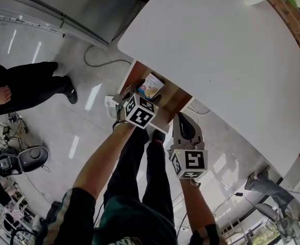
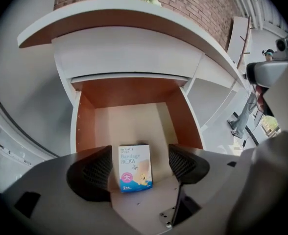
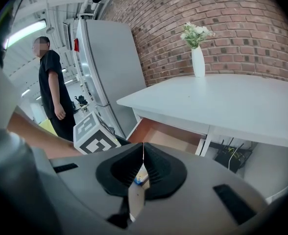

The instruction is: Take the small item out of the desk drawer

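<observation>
Under the white desk (image 1: 226,50) the drawer (image 1: 178,100) stands pulled out, its wooden floor (image 2: 129,119) showing. A small white and blue bandage box (image 2: 134,167) lies flat near the drawer's front; the same box (image 1: 151,86) also shows in the head view. My left gripper (image 2: 140,164) points down into the drawer, open, one pad on each side of the box with a gap on both sides. My right gripper (image 1: 183,119) hangs outside the drawer's front right corner. Its jaws are shut (image 3: 143,148) with nothing between them.
A person in black (image 3: 53,92) stands on the floor to the left, beside a tall grey fridge (image 3: 109,72). A white vase with flowers (image 3: 198,58) stands at the desk's far edge by the brick wall. Cables and a box (image 3: 234,155) lie under the desk.
</observation>
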`<state>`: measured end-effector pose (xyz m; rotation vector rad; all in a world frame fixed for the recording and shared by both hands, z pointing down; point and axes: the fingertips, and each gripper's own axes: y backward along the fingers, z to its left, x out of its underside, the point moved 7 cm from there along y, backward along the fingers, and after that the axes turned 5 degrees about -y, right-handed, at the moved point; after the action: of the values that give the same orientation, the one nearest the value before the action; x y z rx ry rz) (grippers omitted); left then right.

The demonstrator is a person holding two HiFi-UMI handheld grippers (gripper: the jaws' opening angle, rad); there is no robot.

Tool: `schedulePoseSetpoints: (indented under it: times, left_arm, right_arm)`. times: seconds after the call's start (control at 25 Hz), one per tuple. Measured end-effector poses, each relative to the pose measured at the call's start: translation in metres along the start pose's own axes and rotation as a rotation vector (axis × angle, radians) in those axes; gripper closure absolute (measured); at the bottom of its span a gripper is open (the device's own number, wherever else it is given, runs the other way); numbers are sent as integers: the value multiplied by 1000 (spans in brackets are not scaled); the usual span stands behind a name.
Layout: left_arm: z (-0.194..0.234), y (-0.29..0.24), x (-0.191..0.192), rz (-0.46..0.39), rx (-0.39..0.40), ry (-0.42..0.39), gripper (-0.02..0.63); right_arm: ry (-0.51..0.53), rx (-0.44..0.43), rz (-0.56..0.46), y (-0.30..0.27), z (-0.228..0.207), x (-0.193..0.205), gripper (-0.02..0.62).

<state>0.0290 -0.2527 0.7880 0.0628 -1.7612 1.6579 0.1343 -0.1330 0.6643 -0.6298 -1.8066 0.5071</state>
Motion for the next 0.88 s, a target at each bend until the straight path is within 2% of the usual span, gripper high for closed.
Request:
schedulePoseSetpoints:
  times: [0.2, 0.44, 0.6, 0.72, 0.88]
  left_arm:
    - [3, -17, 15, 35, -4, -2, 234]
    - [-31, -47, 12, 95, -8, 12, 207]
    - [-30, -65, 6, 145, -1, 10, 198]
    - [-28, -81, 13, 201, 2, 21, 180]
    - [-25, -90, 22, 233, -1, 23, 178]
  right_arm:
    - [0, 2, 16, -10, 10, 12, 571]
    - [-28, 9, 28, 12, -17, 29, 571]
    - [-33, 13, 39, 14, -24, 27, 571]
    - [-42, 19, 48, 15, -26, 30, 571]
    - [-49, 26, 61, 22, -27, 34, 571]
